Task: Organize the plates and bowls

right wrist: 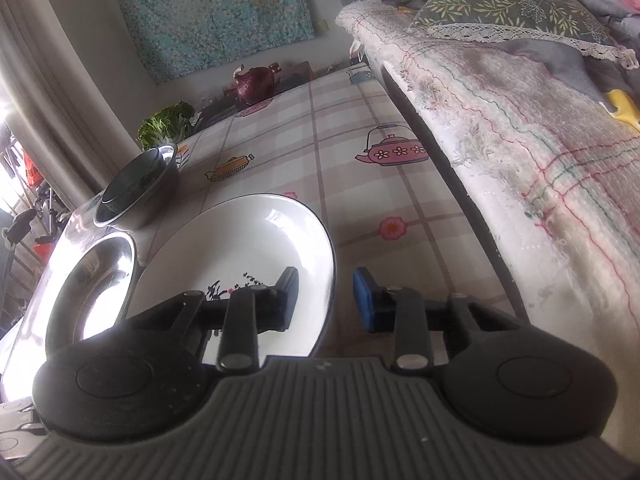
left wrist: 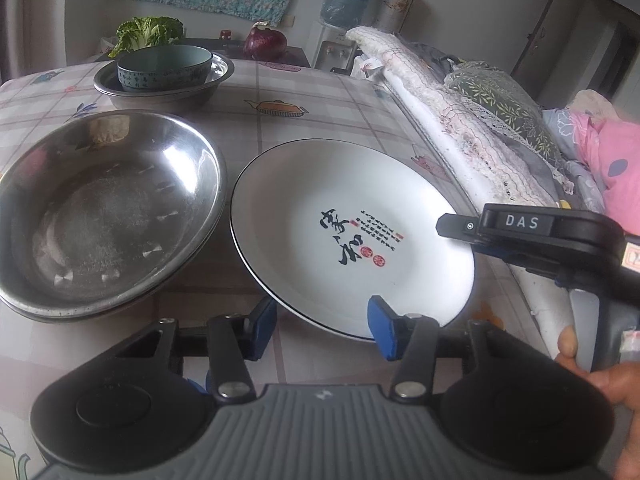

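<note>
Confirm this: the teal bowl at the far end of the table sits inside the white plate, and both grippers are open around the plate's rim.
Not quite. The teal bowl sits inside a steel basin, not the white plate; the left wrist view shows it. The rest holds: the left gripper and the right gripper are both open at the plate's rim.

Two close wrist views, shared plate (left wrist: pixel 352 236)

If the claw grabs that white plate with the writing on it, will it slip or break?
The white plate looks like glazed ceramic, shiny with reflections, so it is probably slippery and stiff. It would likely chip or break if dropped. The right claw straddles its thin rim, open; a one-edge grip may let the plate tilt. It lies flat, so it won't roll.
</note>
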